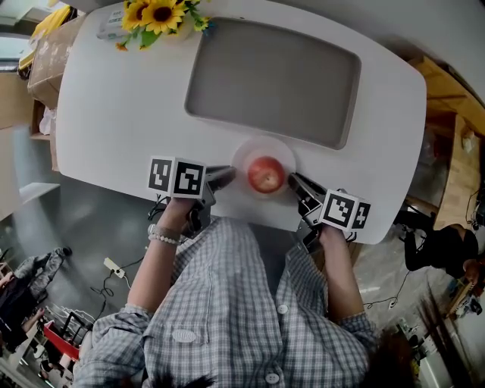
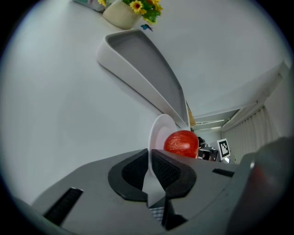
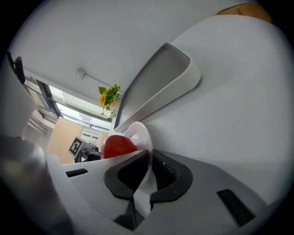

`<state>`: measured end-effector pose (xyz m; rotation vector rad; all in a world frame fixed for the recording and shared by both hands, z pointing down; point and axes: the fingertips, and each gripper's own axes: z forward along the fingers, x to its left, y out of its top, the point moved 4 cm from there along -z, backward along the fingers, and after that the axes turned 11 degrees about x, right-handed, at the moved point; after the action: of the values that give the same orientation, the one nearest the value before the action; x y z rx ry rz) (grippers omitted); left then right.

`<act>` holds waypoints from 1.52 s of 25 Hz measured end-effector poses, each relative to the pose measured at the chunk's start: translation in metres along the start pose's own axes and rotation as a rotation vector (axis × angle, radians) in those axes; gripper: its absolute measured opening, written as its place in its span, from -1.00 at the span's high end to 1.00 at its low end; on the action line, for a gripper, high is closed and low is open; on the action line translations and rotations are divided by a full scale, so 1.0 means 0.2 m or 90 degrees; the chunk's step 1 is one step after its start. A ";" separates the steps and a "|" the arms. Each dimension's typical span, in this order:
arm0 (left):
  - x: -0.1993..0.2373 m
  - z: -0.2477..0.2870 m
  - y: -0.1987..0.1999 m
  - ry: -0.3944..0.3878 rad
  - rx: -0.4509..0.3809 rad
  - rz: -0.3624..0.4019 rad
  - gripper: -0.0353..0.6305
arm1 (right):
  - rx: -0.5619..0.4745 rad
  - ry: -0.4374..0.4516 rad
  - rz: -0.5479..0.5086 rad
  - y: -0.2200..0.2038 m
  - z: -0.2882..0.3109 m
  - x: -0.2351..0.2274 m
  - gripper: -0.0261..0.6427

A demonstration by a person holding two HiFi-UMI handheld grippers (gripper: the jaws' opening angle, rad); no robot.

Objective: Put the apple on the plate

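The apple [image 1: 266,174] already sits on the plate [image 1: 244,154], roughly at its centre, red with a paler patch on top. The plate is small, white and round, and it lies close to the near edge of the white worktop [image 1: 114,114], directly in front of you.

Your left claw [image 1: 227,176] is at the plate's left rim. In the left gripper view its two black pads are drawn narrow and pinch the thin white rim between them, with the apple showing just past the jaws. Your right claw [image 1: 294,182] is at the opposite rim, on the plate's right side. The right gripper view shows the same there: pads close together, clamped on the rim edge. So you hold the plate from both sides, and neither claw touches the apple.

Whether the plate rests on the worktop or is lifted off it cannot be told.

Beyond the plate, just past its far rim, lies a large shallow grey tray [image 1: 273,79]. Well beyond the plate to the far left stands a bunch of sunflowers [image 1: 155,15] at the worktop's far edge.
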<state>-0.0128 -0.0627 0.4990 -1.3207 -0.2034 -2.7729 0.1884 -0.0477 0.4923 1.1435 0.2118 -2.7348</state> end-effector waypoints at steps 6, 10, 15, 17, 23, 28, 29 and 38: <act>-0.04 -0.03 0.01 -0.016 0.004 -0.011 0.81 | -0.002 0.009 0.013 0.02 -0.03 0.04 0.81; -0.07 -0.07 0.01 -0.020 0.011 -0.007 0.81 | -0.001 0.012 0.011 0.03 -0.06 0.07 0.81; -0.11 -0.11 0.01 -0.028 0.011 -0.008 0.81 | -0.001 0.019 0.016 0.05 -0.09 0.12 0.81; -0.13 -0.14 0.03 -0.033 0.008 -0.004 0.81 | -0.003 0.022 0.021 0.07 -0.11 0.14 0.81; -0.19 -0.19 0.14 -0.045 -0.009 0.017 0.81 | -0.020 0.029 0.022 0.17 -0.15 0.19 0.81; -0.23 -0.20 0.24 -0.053 -0.028 0.019 0.81 | -0.037 0.034 0.020 0.29 -0.15 0.19 0.81; -0.23 -0.20 0.26 -0.053 -0.032 0.021 0.81 | -0.040 0.033 0.019 0.31 -0.16 0.19 0.81; -0.30 -0.23 0.48 -0.040 -0.060 0.053 0.81 | -0.070 0.041 0.004 0.52 -0.17 0.21 0.81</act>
<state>0.0002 -0.1644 0.4324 -1.4039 -0.0197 -2.7058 0.2053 -0.1473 0.4314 1.1998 0.3629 -2.6472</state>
